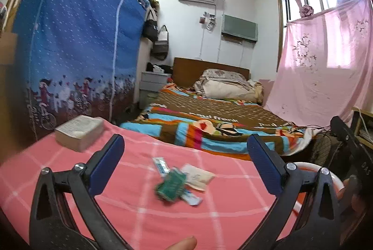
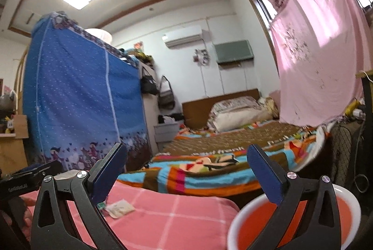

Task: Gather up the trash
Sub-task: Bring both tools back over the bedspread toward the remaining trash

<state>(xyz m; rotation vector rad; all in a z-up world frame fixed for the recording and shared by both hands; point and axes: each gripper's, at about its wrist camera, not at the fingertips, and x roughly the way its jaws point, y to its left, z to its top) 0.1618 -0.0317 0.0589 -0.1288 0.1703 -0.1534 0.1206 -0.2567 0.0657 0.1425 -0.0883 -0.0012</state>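
Left wrist: both tongs [image 1: 185, 152] [image 2: 186, 170] wide, wrappers [image 1: 180, 180] on pink cloth [image 1: 139, 215]; book [image 1: 79, 132] behind, bin [image 2: 235, 226] right

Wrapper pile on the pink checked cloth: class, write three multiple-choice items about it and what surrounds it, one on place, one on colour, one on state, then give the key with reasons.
1. Where does the wrapper pile lie?
A. on the pink checked cloth
B. on the patterned bedspread
C. inside the bin

2. What colour is the inside of the white-rimmed bin?
A. green
B. orange-red
C. black

3. How is the left gripper?
A. shut on a wrapper
B. shut on the book
C. open, holding nothing

Key:
1 A: the wrappers rest on the pink checked cloth, in front of the left gripper, apart from the bedspread.
2 B: the right wrist view shows an orange-red lining inside the white rim.
3 C: its fingers stand wide apart with only cloth and wrappers visible beyond; the book lies untouched at the left.
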